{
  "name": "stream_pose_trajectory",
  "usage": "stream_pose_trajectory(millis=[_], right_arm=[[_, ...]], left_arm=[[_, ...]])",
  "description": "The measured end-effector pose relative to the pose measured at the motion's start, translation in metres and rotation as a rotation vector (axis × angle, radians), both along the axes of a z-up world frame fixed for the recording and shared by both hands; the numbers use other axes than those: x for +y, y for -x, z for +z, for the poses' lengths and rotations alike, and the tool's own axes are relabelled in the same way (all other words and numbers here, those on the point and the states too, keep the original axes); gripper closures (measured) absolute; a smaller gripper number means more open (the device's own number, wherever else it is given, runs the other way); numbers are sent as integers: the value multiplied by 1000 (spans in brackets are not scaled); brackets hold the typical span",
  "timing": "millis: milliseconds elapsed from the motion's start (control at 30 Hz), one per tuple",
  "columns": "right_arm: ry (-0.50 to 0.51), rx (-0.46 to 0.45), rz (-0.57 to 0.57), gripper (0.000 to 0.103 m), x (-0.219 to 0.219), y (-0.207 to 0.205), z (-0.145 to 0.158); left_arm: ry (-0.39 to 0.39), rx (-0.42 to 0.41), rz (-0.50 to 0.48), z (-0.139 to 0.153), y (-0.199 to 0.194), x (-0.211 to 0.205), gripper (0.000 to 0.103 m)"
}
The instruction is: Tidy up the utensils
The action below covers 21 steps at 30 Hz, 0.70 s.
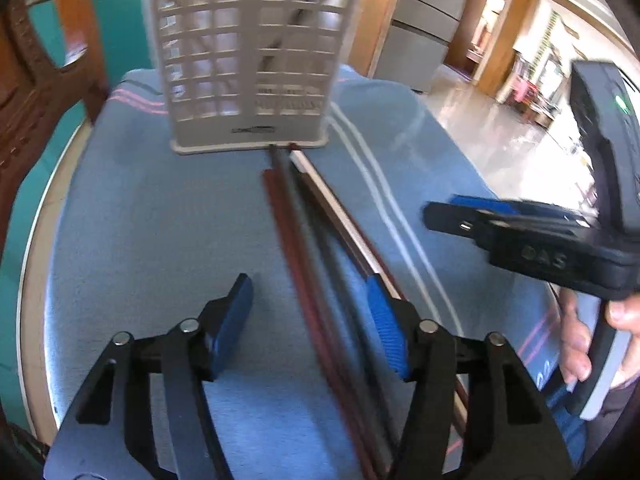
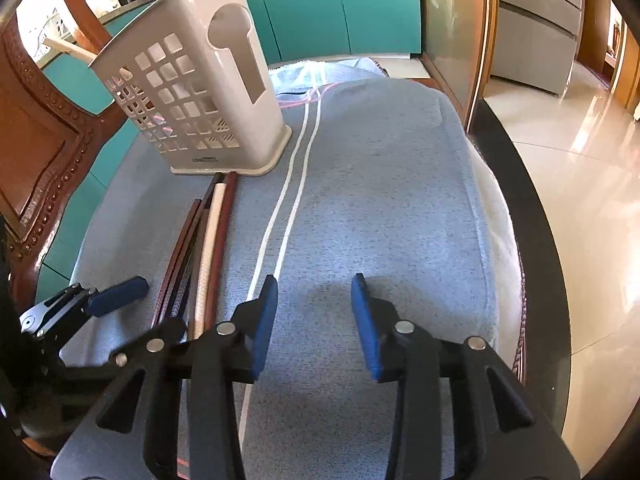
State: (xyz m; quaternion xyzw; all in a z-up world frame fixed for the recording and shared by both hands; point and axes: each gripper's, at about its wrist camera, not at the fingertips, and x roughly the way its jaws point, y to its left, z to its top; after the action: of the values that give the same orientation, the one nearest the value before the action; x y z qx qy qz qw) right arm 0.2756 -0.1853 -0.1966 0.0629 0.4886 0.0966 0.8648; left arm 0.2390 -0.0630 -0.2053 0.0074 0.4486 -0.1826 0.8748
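Several chopsticks (image 1: pixel 304 216), red-brown, dark and cream, lie in a bundle on the blue towel (image 1: pixel 160 220), their far ends against the base of the white lattice utensil holder (image 1: pixel 248 60). My left gripper (image 1: pixel 308 280) is open and straddles the bundle, which lies close to its right finger (image 1: pixel 384 320). A dark stick shows through the holder's lattice. In the right wrist view the chopsticks (image 2: pixel 208 248) lie left of my right gripper (image 2: pixel 315 280), which is open over bare towel (image 2: pixel 380 180) with nothing between its fingers. The holder (image 2: pixel 192 100) stands upright at the far left.
A carved wooden chair (image 2: pixel 40 140) stands at the left behind the table. The table's dark rim (image 2: pixel 532 240) curves along the right, with shiny floor beyond. Teal cabinets (image 2: pixel 340 8) are at the back. A person's hand (image 1: pixel 576 344) holds the right gripper (image 1: pixel 440 216).
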Motion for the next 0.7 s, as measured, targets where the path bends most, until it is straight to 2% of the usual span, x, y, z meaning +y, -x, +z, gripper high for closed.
stream_pose_trajectory(millis=[67, 167, 567, 700], right_arm=[[0, -1, 0, 65, 0, 0, 0], [-5, -9, 16, 65, 2, 1, 0], [-20, -20, 106, 65, 21, 3, 0], [-8, -33, 147, 65, 33, 6, 0]], left_arm=[[-10, -5, -23, 0, 1, -5, 47], [-75, -13, 13, -2, -2, -4, 51], [13, 50, 139, 5, -13, 38, 54], [-10, 40, 144, 6, -11, 38, 54]])
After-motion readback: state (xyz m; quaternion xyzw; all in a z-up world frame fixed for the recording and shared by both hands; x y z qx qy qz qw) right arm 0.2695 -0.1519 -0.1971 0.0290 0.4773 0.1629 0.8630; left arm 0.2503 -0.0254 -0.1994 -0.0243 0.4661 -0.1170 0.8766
